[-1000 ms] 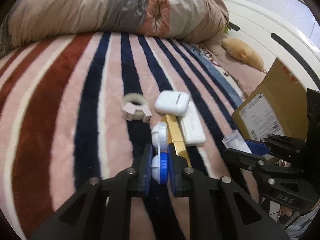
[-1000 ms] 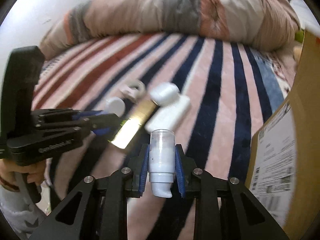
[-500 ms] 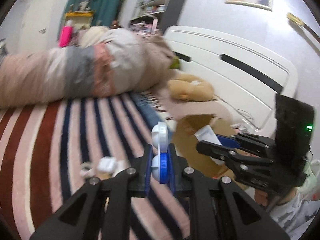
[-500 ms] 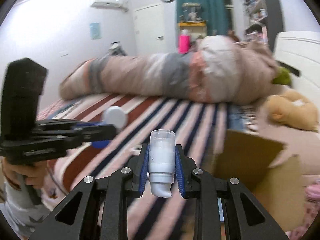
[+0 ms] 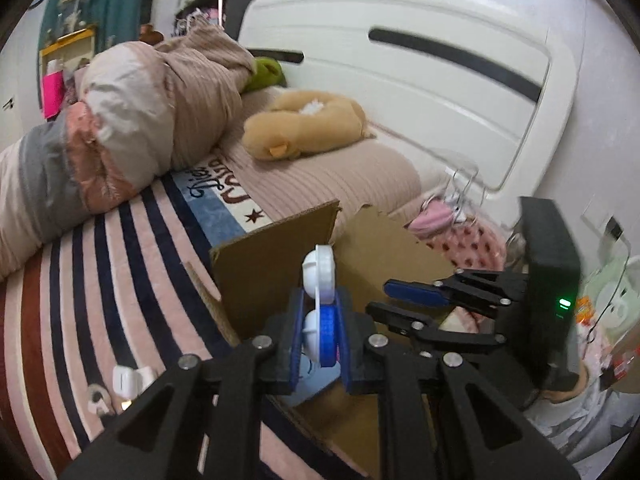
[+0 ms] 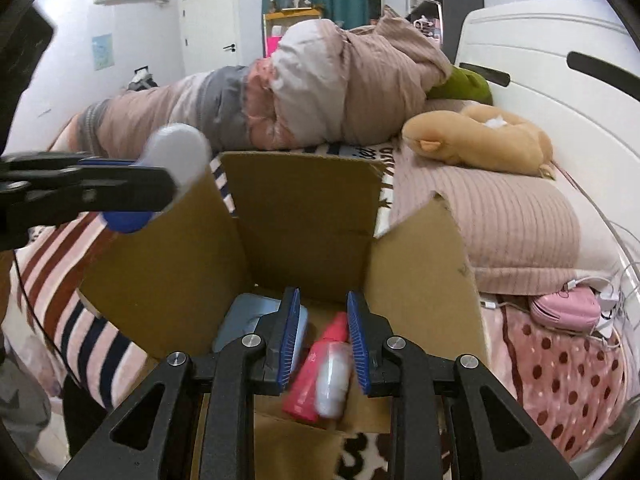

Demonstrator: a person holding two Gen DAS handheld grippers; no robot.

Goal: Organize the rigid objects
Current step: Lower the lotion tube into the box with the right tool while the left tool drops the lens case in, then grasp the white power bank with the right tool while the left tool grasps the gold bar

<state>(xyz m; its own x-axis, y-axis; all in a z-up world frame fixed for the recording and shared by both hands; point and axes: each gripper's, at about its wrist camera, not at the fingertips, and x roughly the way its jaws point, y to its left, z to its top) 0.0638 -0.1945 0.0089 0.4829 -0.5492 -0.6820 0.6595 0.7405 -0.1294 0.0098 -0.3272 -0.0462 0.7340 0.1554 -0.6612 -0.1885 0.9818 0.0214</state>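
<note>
With left fingers (image 5: 298,340) clamped on the white-and-blue plastic lens case (image 5: 320,300) and right fingers (image 6: 291,336) apart and empty, an early release could bounce it off the brown cardboard box (image 6: 304,208) at its 9 o'clock wall.

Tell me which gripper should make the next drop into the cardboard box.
Left. The left gripper is clamped on the lens case right at the cardboard box and its open top; the right gripper looks empty.
</note>
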